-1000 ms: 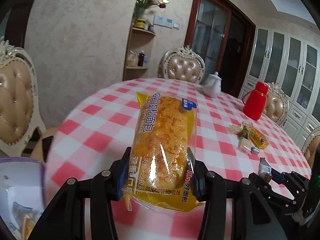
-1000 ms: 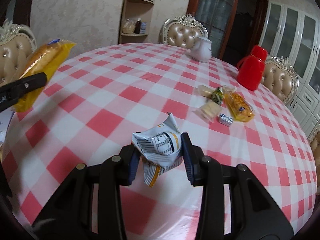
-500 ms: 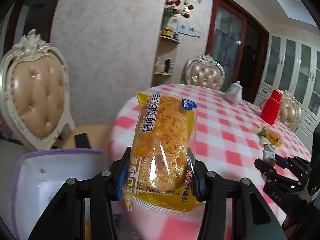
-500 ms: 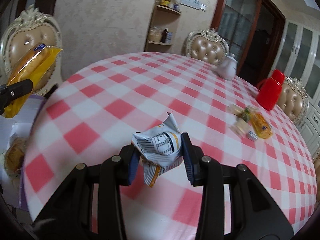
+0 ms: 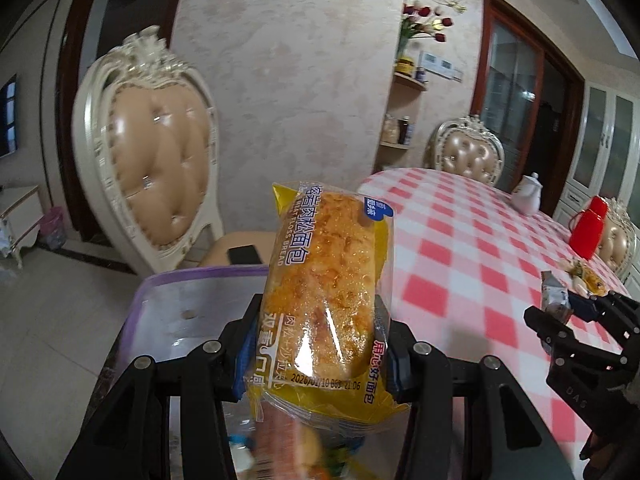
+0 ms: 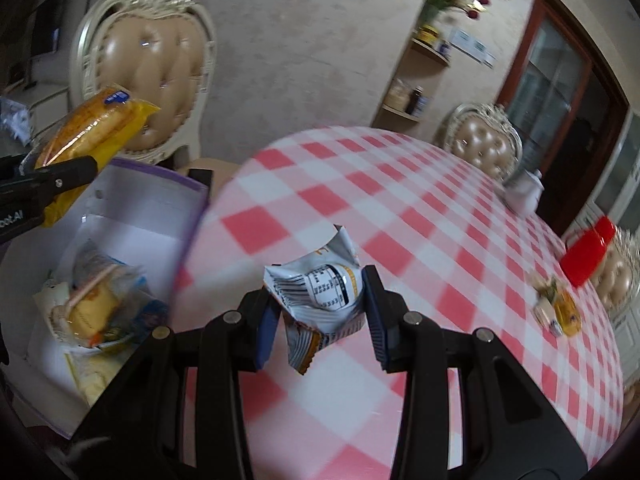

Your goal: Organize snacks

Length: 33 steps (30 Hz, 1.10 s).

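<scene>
We have the left gripper (image 5: 320, 348) clamped on a yellow plastic-wrapped meat-floss bread loaf (image 5: 326, 288), pads pressing both long sides, loaf standing up between the fingers. It hangs over a clear plastic storage bin with a purple rim (image 5: 200, 276) that sits beside the round table in a pink-and-white checked cloth (image 5: 460, 248). A cream tufted chair (image 5: 156, 156) stands behind the bin.

Our right gripper (image 6: 320, 312) is clamped on a small crumpled white-and-silver snack packet with a barcode (image 6: 320, 292), held above the table edge, near the bin (image 6: 160, 216). In the right wrist view the bin already holds several wrapped snacks (image 6: 96, 304); they are too blurred to tell apart.

Far side of the table: a small cluster of loose wrapped snacks (image 6: 558, 308), just beside a red thermos jug (image 6: 588, 252), with a white teapot (image 6: 524, 190) further back. The left gripper and loaf (image 6: 92, 128) show at the left edge of the right wrist view, above the bin.
</scene>
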Motion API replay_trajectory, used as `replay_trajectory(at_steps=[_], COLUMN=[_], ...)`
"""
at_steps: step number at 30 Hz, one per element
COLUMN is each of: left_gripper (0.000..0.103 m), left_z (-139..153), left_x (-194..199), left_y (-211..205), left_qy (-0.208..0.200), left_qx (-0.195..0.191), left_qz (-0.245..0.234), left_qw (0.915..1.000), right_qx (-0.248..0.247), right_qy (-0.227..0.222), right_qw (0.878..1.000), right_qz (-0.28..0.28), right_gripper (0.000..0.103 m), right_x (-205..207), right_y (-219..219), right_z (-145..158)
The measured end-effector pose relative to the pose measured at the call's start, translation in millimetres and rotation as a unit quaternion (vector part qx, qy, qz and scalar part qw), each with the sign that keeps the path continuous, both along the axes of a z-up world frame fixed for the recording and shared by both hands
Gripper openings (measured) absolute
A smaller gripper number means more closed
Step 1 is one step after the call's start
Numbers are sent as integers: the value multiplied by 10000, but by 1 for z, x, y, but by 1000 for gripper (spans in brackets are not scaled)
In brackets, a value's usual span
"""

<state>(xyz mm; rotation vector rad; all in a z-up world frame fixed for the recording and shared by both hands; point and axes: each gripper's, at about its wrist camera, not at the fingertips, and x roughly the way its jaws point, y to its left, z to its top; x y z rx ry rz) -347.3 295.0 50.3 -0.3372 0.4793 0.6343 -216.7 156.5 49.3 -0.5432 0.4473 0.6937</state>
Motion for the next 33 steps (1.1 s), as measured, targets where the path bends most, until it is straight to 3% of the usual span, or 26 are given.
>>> replay_trajectory(at_steps=[11, 18, 20, 23, 25, 33], left_gripper=[50, 51, 54, 61, 66, 69], left_z=[-22, -32, -32, -28, -23, -9], left_x=[-47, -54, -53, -52, -50, -18], left_y=[46, 56, 55, 51, 48, 22], left_qy=[233, 367, 381, 402, 398, 555], left_qx=[-197, -260, -250, -111, -19, 165], left_qz=[494, 616, 657, 751, 754, 584], left_qw=[9983, 9971, 9968, 9963, 9964, 9966], right_qx=[-303, -399, -375, -301, -248, -47], right_qy=[-94, 36, 74, 90, 94, 66], right_qw=[9970, 9938, 9934, 9935, 9934, 9947], right_qz=[703, 1035, 1084, 1097, 1115, 1023], right_gripper=[43, 43, 49, 68, 69, 70], right_x=[-47, -64, -67, -69, -69, -55], right_y=[64, 86, 89, 89, 86, 54], right_z=[-9, -22, -23, -23, -22, -12])
